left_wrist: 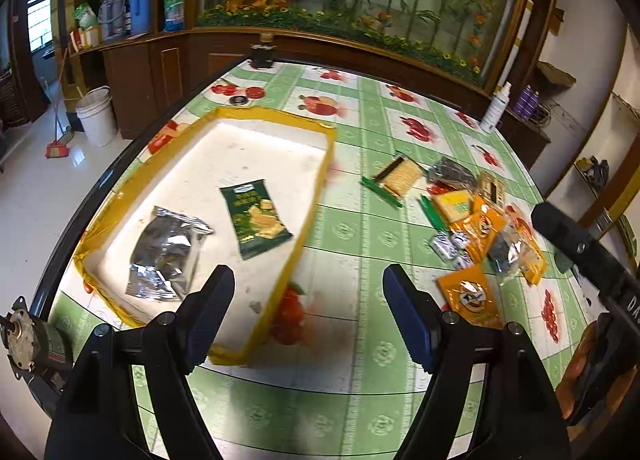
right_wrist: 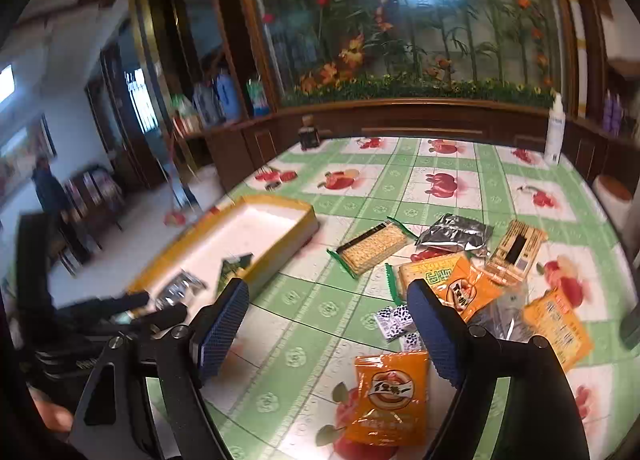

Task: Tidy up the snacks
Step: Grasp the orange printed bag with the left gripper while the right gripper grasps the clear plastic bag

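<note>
A shallow white box with yellow taped rim (left_wrist: 316,196) (right_wrist: 280,238) lies on the table. Inside lie a silver foil packet (left_wrist: 166,256) (right_wrist: 180,288) and a green chip bag (left_wrist: 258,218) (right_wrist: 234,266). To its right is a pile of snacks: a cracker pack (left_wrist: 398,176) (right_wrist: 374,248), orange packets (left_wrist: 472,298) (right_wrist: 390,396), small foil sweets (right_wrist: 394,322). My left gripper (left_wrist: 308,320) is open and empty above the box's near corner. My right gripper (right_wrist: 328,334) is open and empty above the table, left of the pile.
The table has a green cloth with fruit prints (left_wrist: 360,400). A white bottle (left_wrist: 494,108) (right_wrist: 554,136) and a dark jar (left_wrist: 262,54) (right_wrist: 309,138) stand at the far edge. A white bucket (left_wrist: 96,114) and a broom (left_wrist: 58,144) are on the floor at left.
</note>
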Tool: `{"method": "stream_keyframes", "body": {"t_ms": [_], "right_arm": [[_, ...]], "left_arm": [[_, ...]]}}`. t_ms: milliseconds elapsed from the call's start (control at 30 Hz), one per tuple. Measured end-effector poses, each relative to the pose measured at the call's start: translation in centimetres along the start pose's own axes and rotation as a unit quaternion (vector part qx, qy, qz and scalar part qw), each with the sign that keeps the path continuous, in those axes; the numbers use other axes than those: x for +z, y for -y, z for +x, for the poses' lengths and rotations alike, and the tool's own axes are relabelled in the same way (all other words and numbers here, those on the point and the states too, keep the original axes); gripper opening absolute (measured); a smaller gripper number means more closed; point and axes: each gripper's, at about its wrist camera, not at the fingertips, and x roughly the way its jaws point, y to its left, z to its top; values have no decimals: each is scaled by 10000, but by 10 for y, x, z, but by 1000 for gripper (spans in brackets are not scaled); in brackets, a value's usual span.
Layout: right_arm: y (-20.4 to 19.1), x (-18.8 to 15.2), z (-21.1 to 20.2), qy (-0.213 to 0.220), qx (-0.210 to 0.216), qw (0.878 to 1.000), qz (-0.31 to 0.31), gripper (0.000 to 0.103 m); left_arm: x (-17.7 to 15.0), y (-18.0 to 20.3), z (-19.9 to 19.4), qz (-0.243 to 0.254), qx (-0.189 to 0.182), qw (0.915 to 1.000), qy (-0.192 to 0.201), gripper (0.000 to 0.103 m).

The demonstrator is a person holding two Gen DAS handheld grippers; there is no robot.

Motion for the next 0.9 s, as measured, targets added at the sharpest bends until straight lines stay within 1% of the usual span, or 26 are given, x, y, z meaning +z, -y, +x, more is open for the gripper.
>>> {"method": "stream_keyframes", "body": {"t_ms": [100, 200, 267, 333, 433, 500, 567, 633, 733, 767, 833, 900], "right_arm": [[17, -3, -16, 384, -29, 9985, 378, 83], [38, -6, -29, 668, -2, 9950, 747, 83], [54, -10, -42, 893, -95, 9914, 949, 83], [71, -13, -53, 961, -162, 9900, 1023, 83], [98, -19, -62, 844, -223, 9902, 1087, 83], [115, -26, -64, 604, -318, 9912, 1131, 84], [128, -30, -64, 400, -459, 9914, 1156, 84], [140, -35, -65, 295, -646, 9902, 1201, 84], [153, -41, -66, 183, -779, 9892, 1230, 84], [156, -42, -65, 139, -824, 9890, 1218, 84], [158, -45, -64, 56, -886, 9890, 1179, 84], [160, -46, -59, -55, -978, 9889, 1113, 85]], "left_arm": [[-3, 16, -4, 133, -69, 9999, 16, 77], [-6, 33, -5, 259, -152, 9995, -7, 77], [-9, 44, -2, 337, -209, 9992, -70, 77], [-13, 56, 1, 409, -323, 9985, -142, 77], [-20, 75, 10, 524, -480, 9971, -272, 77], [-25, 89, 19, 576, -573, 9960, -383, 77], [-30, 103, 29, 613, -674, 9944, -526, 77], [-35, 116, 37, 659, -699, 9934, -619, 77], [-39, 131, 47, 688, -706, 9925, -728, 77], [-40, 137, 50, 682, -667, 9927, -738, 77], [-41, 144, 54, 633, -441, 9946, -690, 77], [-43, 151, 58, 615, -392, 9950, -683, 77]]}}
